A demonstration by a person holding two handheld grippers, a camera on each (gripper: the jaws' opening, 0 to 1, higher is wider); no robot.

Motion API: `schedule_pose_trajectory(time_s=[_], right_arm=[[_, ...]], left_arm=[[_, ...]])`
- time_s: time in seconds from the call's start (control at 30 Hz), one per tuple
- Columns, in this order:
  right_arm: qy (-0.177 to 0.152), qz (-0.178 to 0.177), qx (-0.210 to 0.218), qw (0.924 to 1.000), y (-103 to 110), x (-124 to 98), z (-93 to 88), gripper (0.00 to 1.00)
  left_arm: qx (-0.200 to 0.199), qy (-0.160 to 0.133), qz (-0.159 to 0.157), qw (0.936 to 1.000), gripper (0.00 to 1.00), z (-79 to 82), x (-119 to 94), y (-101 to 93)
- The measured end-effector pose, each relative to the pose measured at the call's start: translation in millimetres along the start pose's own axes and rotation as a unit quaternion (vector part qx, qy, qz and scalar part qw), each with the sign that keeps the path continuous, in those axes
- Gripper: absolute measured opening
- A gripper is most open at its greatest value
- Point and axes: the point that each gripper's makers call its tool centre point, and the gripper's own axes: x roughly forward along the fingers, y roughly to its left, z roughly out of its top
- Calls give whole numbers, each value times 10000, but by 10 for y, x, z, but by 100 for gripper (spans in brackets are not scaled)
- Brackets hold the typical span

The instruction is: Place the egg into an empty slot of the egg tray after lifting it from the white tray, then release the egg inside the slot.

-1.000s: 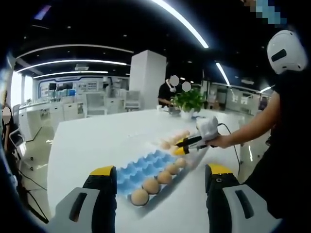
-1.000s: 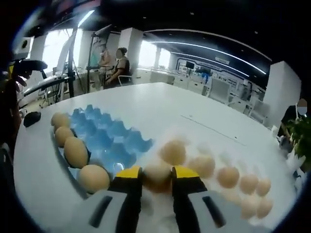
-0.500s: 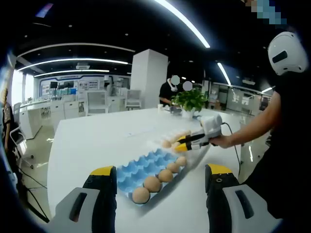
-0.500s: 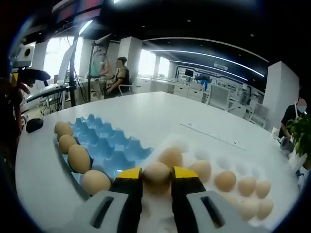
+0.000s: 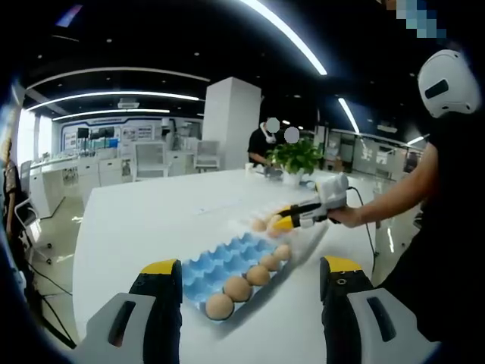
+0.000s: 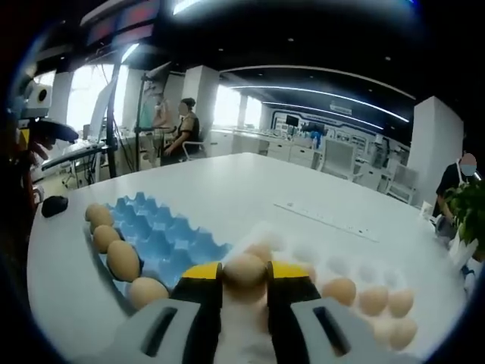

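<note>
The right gripper is clamped on the egg above the white tray, the blue egg tray lying to its left; the left gripper hangs open, farther off.

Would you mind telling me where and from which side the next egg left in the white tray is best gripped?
Grip an egg across its rounded middle, coming down from above: it sits in a cup of the white tray with its top exposed and neighbours close beside it. The right gripper holds its current egg this way, one jaw on each flank.
</note>
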Motion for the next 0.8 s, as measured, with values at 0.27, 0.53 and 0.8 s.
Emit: schedule_pose_trajectory(time_s=[0.27, 0.53, 0.8], right_arm=[[-44, 156, -16, 9999, 151, 34, 62, 22], [-126, 421, 9, 9990, 395, 97, 153, 22], [-170, 680, -98, 9975, 627, 172, 222, 22]], left_arm=[[3, -10, 3, 10000, 75, 2, -10, 5], [3, 1, 0, 10000, 75, 1, -19, 2], [6, 0, 0, 10000, 75, 4, -25, 4]])
